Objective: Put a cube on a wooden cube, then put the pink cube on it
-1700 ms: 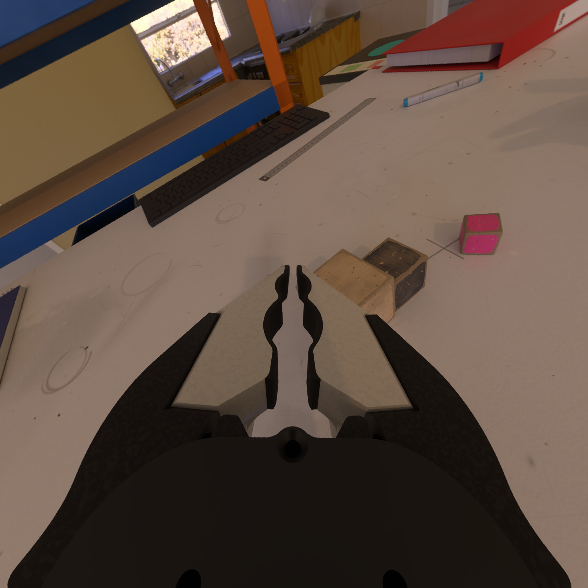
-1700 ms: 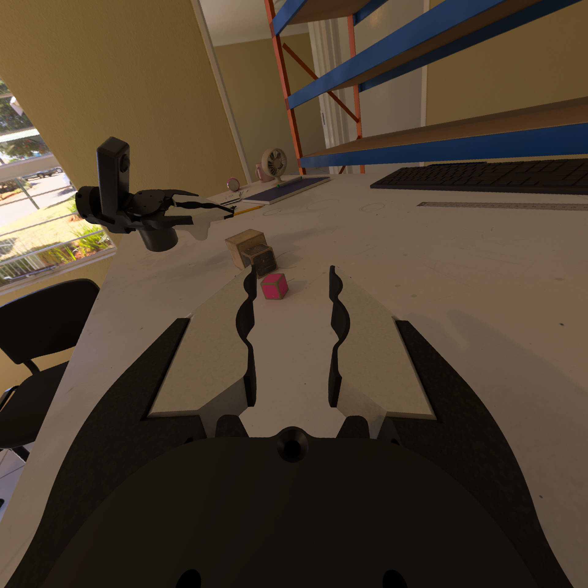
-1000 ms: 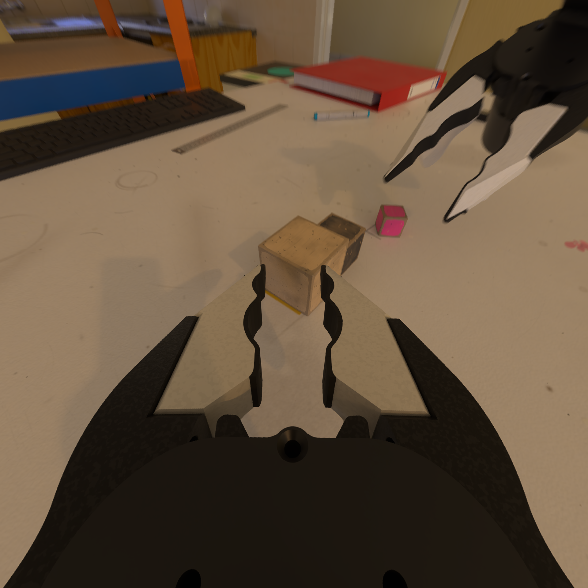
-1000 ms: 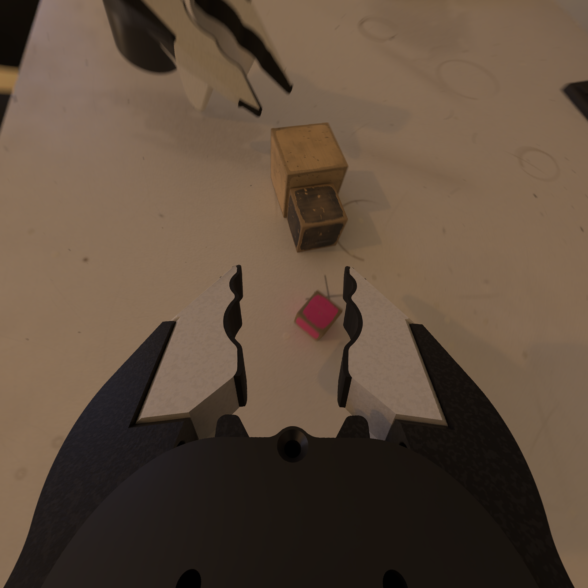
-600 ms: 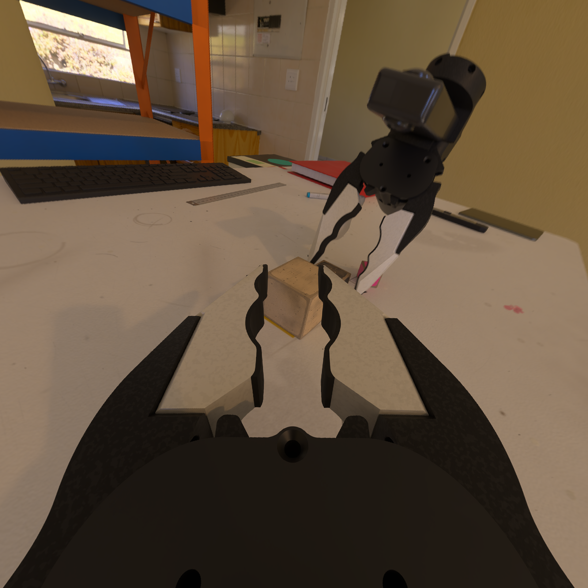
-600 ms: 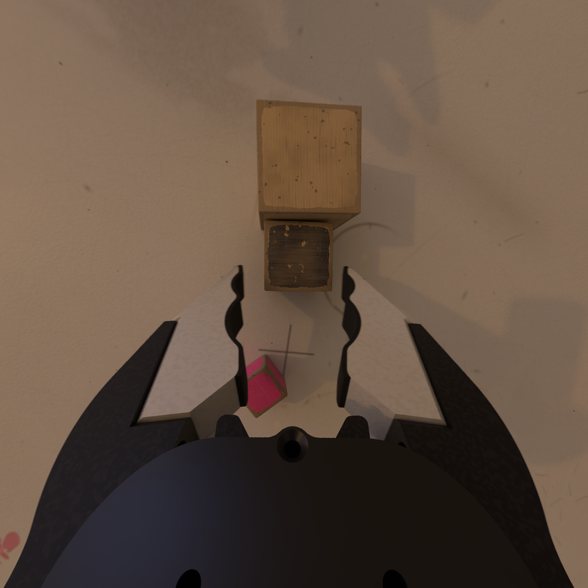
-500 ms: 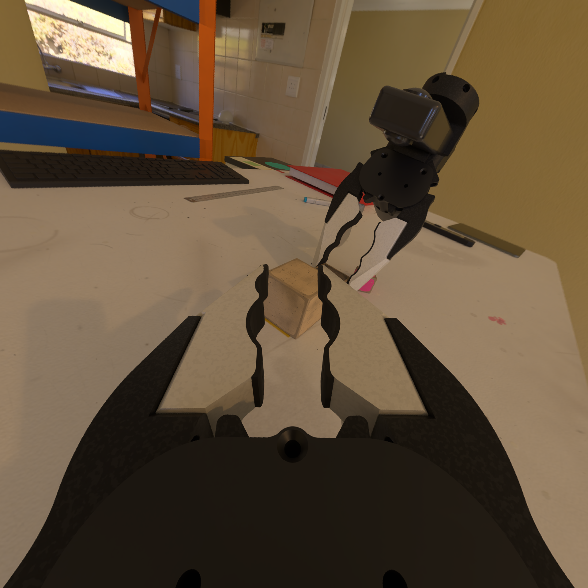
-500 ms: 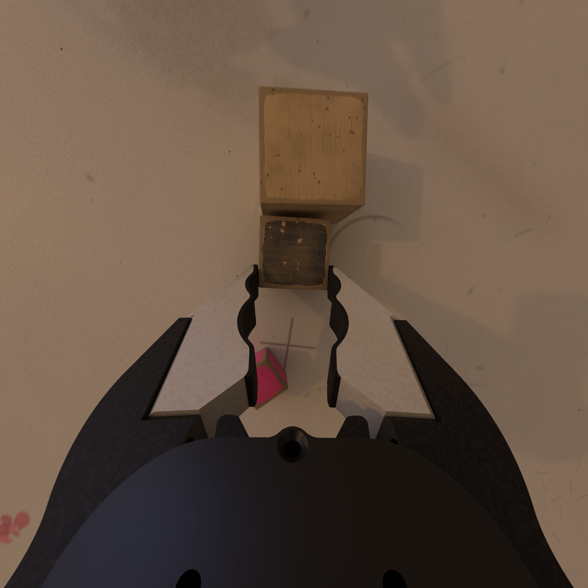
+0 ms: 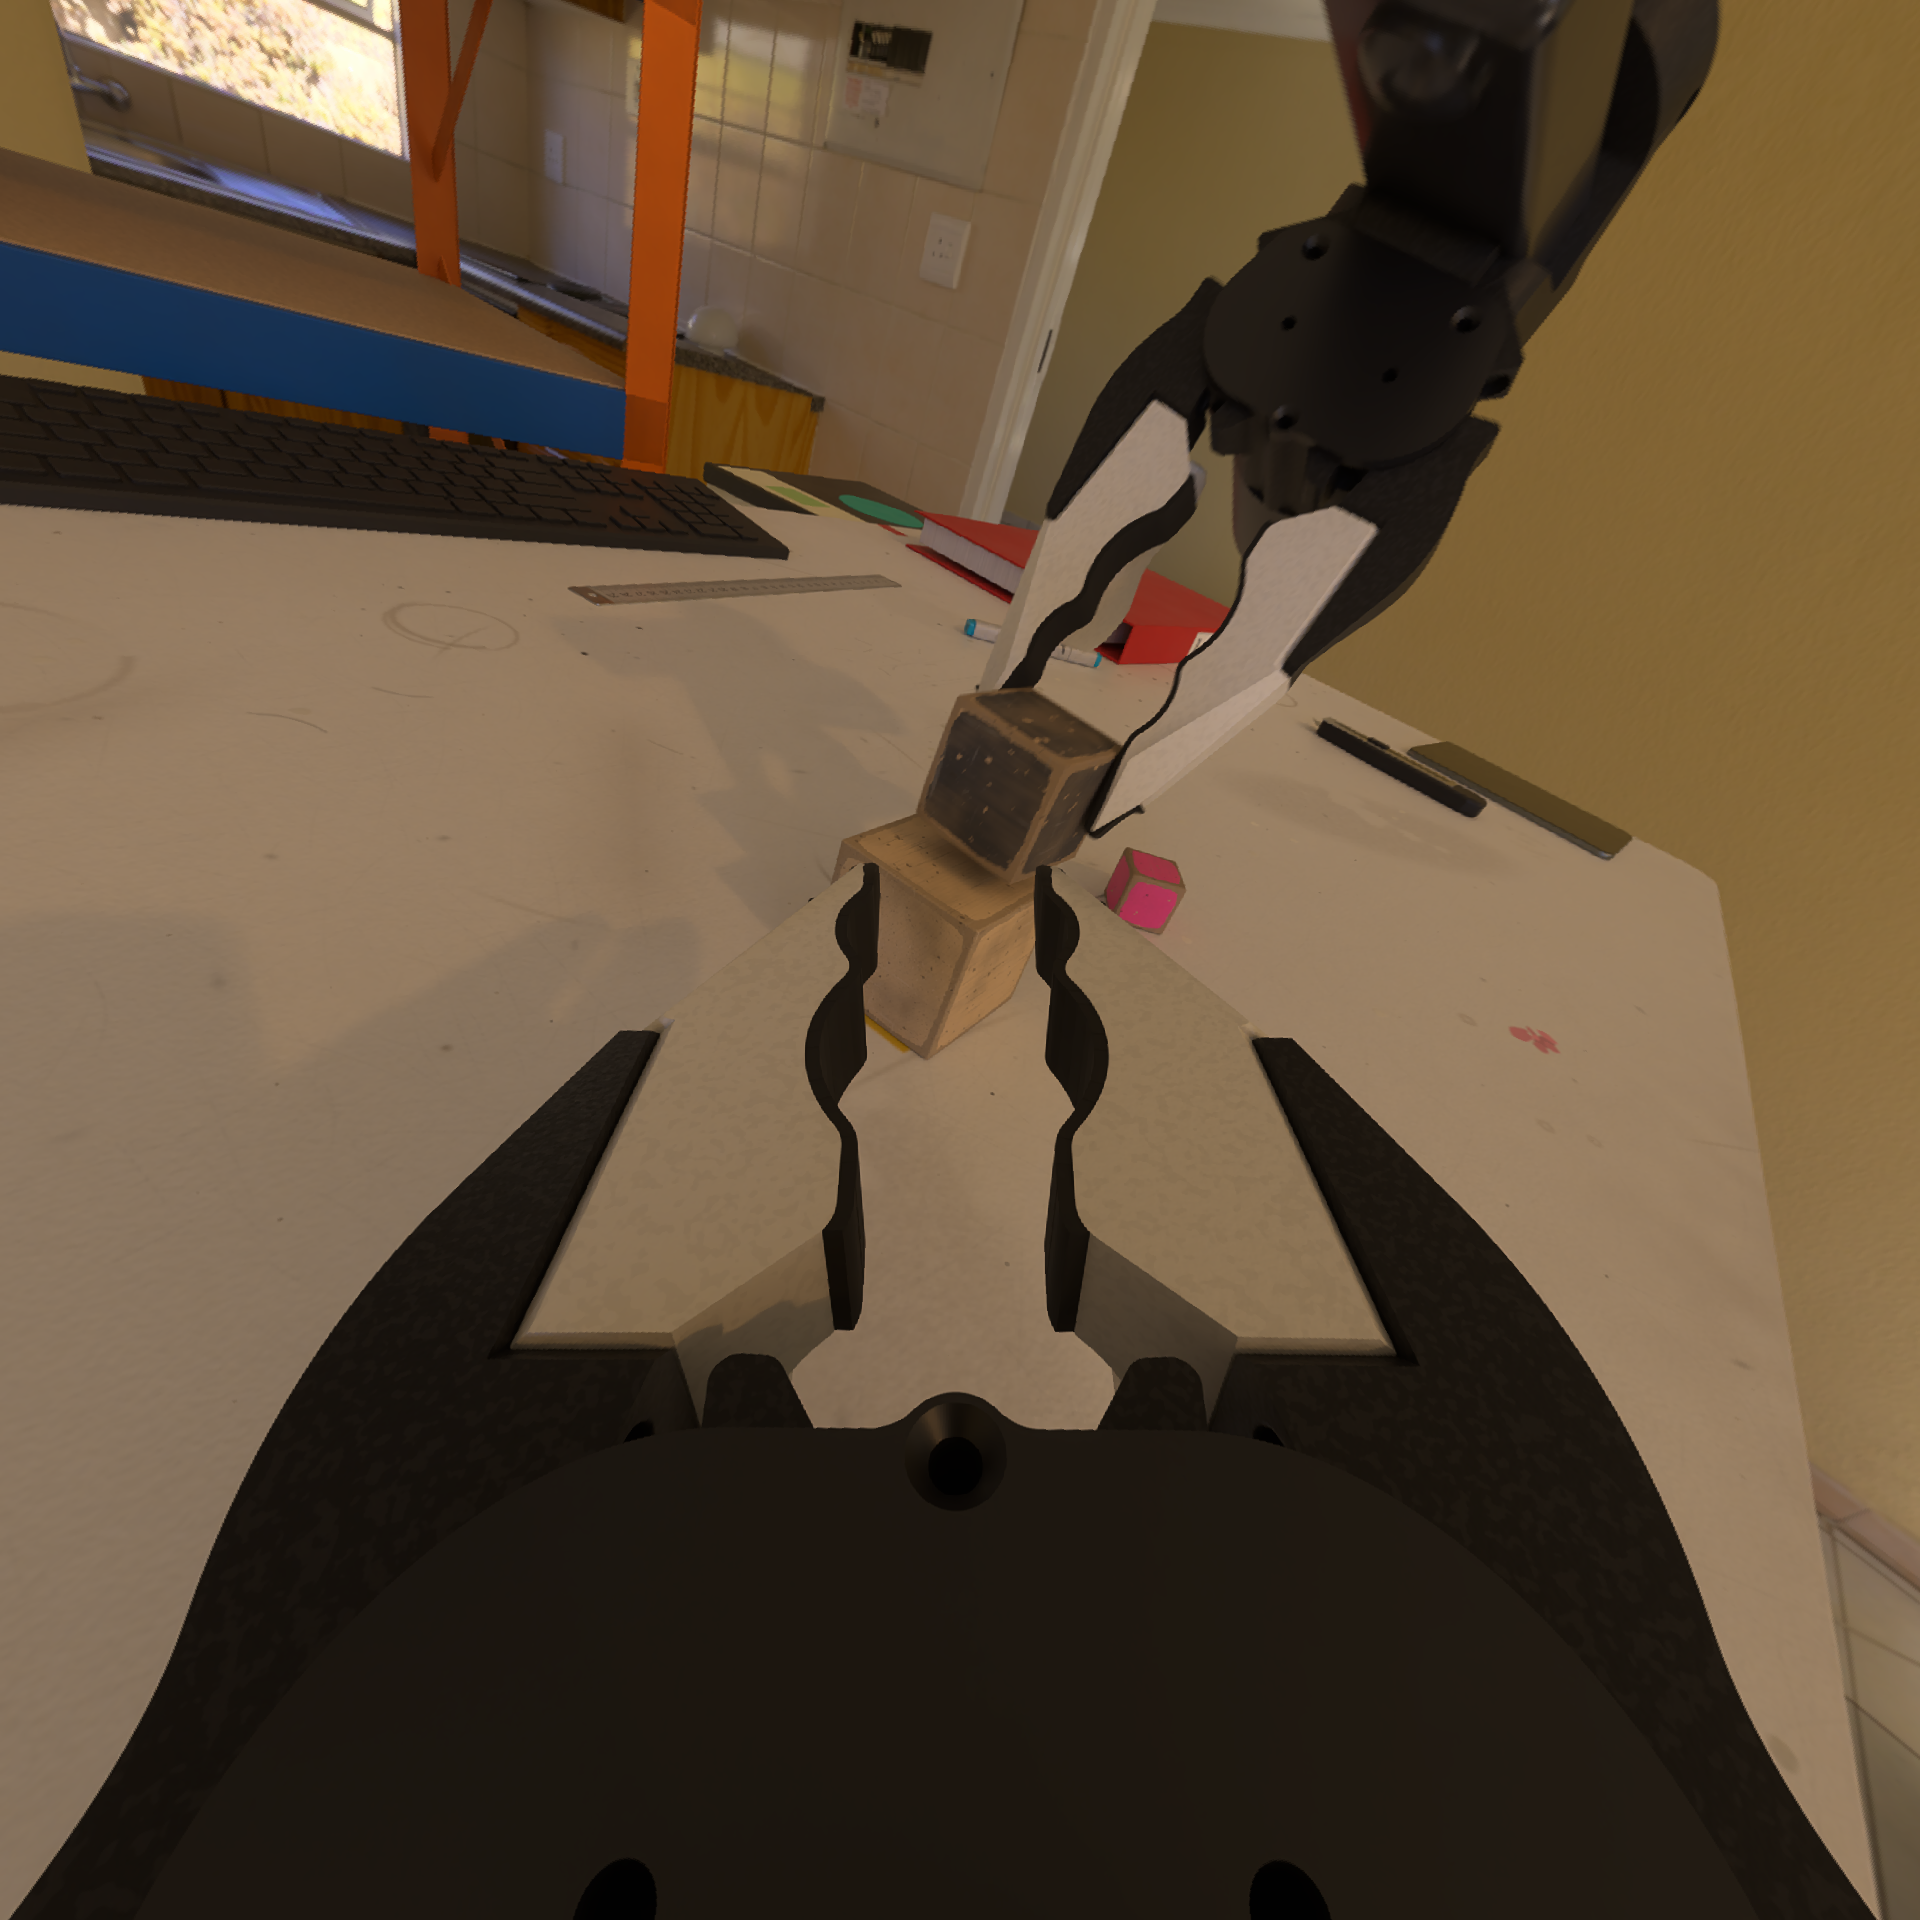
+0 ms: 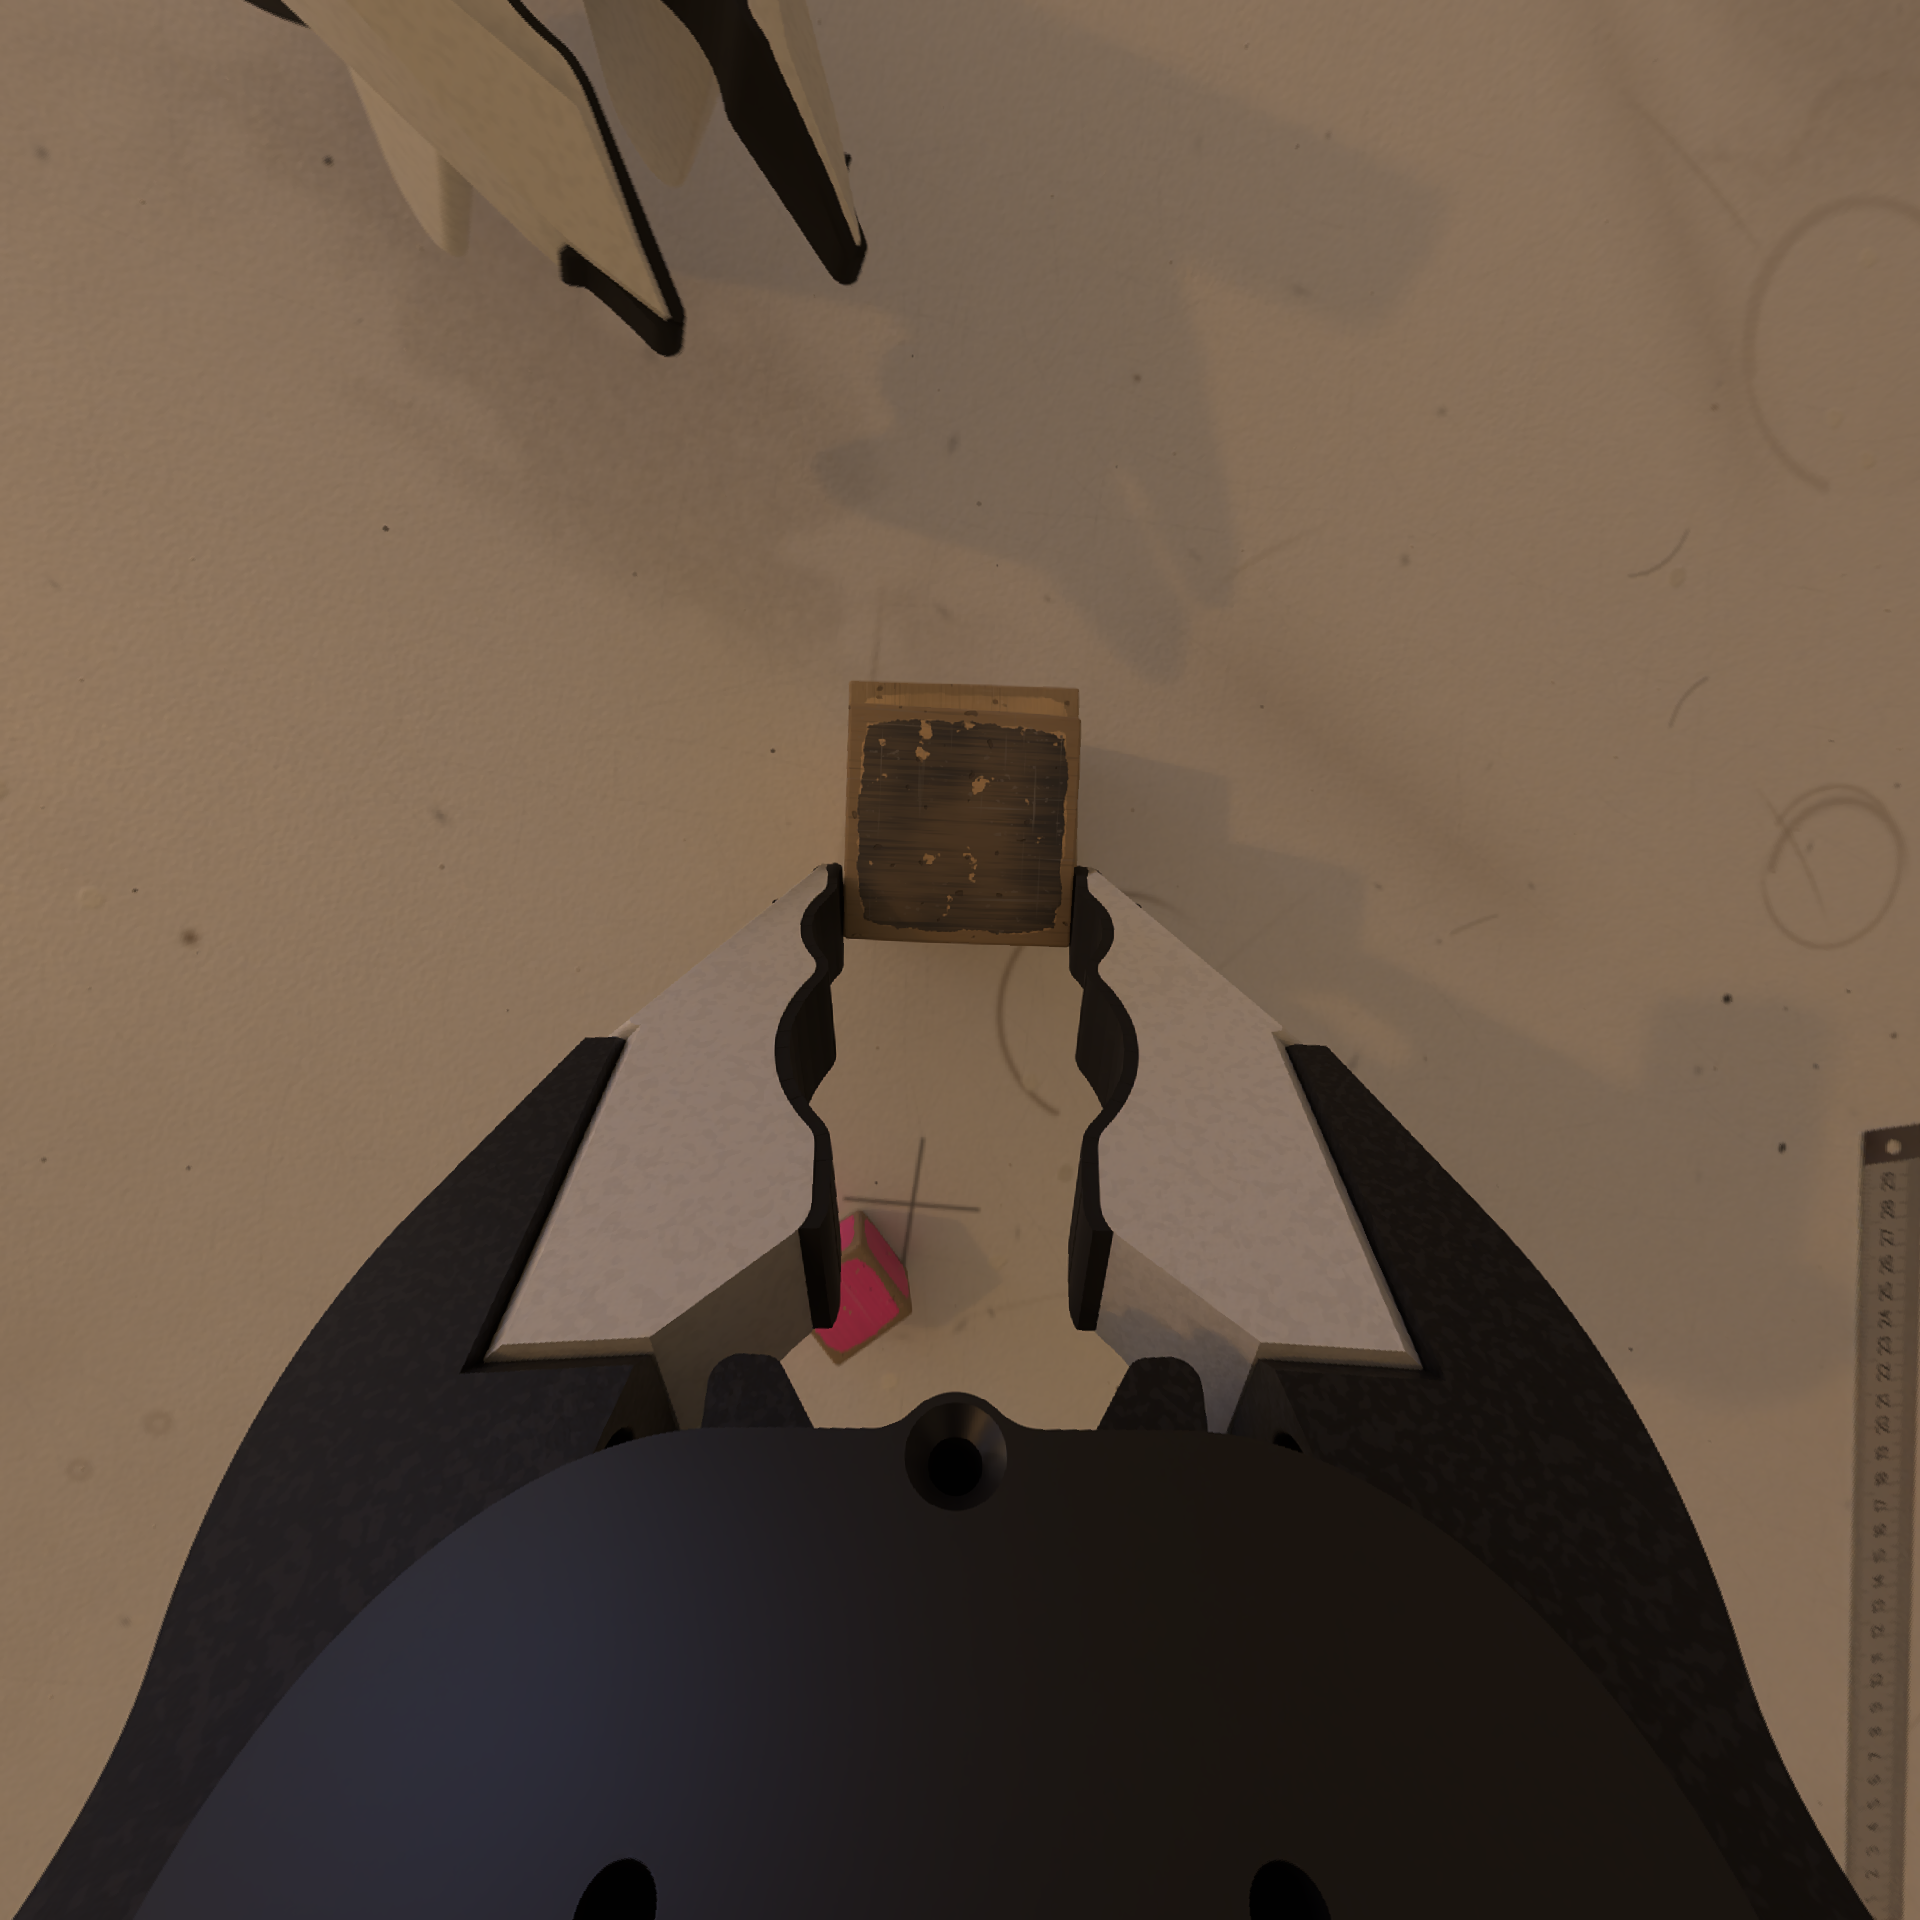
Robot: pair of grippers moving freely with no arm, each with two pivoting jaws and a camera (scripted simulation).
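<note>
A light wooden cube stands on the white table. My right gripper is shut on a dark worn wooden cube and holds it, tilted, just over the light cube's top; the left wrist view shows the dark cube in the right gripper. From above, only a strip of the light cube shows. The pink cube lies on the table beside the stack, under my right gripper. My left gripper is open and empty, a little short of the light cube.
A black keyboard and a steel ruler lie at the back under a blue shelf with an orange post. A red binder, a marker, a black pen and a dark phone lie toward the right table edge.
My left gripper opened and swung round to face the light cube. My right gripper came down, shut on the dark cube and lifted it over the light cube.
</note>
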